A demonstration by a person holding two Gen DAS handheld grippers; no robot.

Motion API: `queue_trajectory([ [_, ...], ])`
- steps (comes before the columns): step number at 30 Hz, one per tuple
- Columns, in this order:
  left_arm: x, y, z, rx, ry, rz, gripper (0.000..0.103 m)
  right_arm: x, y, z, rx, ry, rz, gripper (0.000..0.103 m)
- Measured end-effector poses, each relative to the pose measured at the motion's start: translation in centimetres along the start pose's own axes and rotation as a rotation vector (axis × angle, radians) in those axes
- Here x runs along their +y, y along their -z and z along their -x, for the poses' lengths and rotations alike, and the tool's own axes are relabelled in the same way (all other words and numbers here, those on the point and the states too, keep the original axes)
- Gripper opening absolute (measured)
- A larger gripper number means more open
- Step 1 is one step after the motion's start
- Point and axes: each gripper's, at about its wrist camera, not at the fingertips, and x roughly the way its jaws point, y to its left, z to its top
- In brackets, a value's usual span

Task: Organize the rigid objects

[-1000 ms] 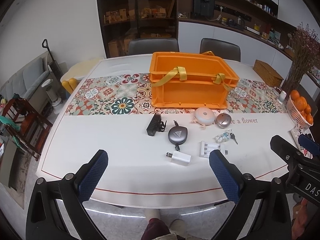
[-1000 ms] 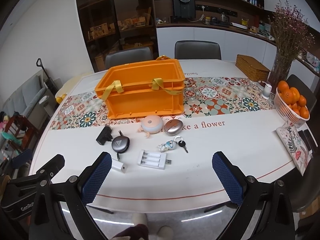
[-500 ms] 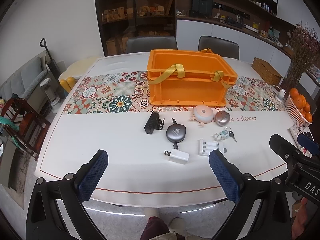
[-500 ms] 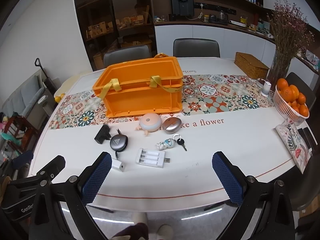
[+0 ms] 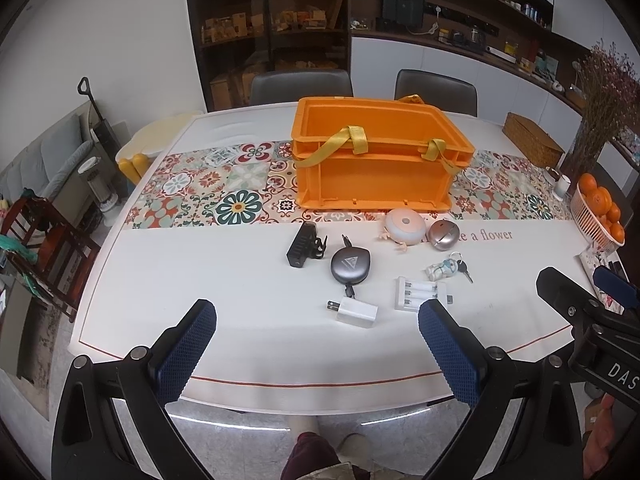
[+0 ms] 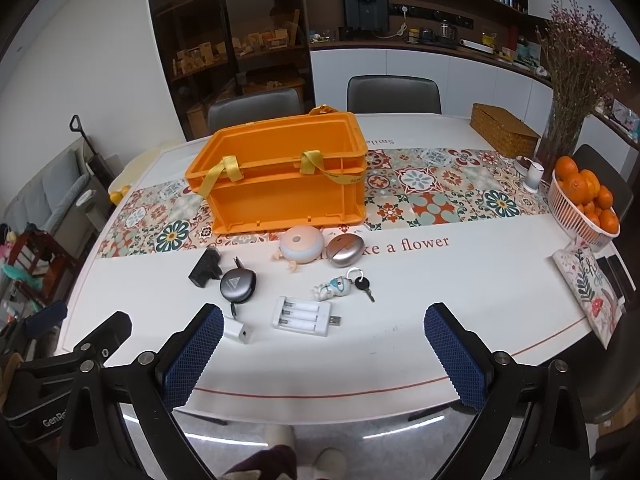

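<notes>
Jaws wide apart, both empty; nothing picked yet. You next reach for charger [image 5: 357, 311], carry into orange crate [image 5: 376, 156].

Small gadgets [image 6: 303, 314] before orange crate [image 6: 280, 178]

My table [image 5: 192, 280] is white-topped with a red line near its edge, and a patterned tile runner [image 5: 224, 188] crosses it from side to side; the orange crate [image 5: 372, 160] stands on the runner. On the bare white in front of the crate lie a black adapter [image 5: 301, 245], a round grey cable reel [image 5: 351, 266], a white plug charger [image 5: 356, 311], a white battery charger [image 5: 418, 292], a keyring with figure [image 5: 447, 268], a pink round gadget [image 5: 406, 231] and a silver oval case [image 5: 443, 235] just beside it. Toward the right end I note a wicker box [image 6: 504, 135], a vase of dried flowers [image 6: 566, 136], a small white cup [image 6: 534, 178], a basket of oranges [image 6: 582, 208] and a printed cloth [image 6: 592, 292].
</notes>
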Motion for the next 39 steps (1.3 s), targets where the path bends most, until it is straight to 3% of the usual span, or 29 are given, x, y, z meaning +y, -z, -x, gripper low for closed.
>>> queue_trajectory([
  [18,0.0,0.2,-2.1,0.030,0.033,-0.031,0.103,-0.1,0.2,-1.6,0.033,-0.003,-0.021,0.101],
  [34,-0.4,2.2,-9.8,0.082,0.125,-0.133,0.103,0.4,2.4,-7.4,0.106,0.021,-0.055,0.101],
  [39,-0.7,2.8,-11.7,0.052,0.137,-0.158,0.103,0.2,3.5,-9.6,0.150,0.041,-0.071,0.101],
])
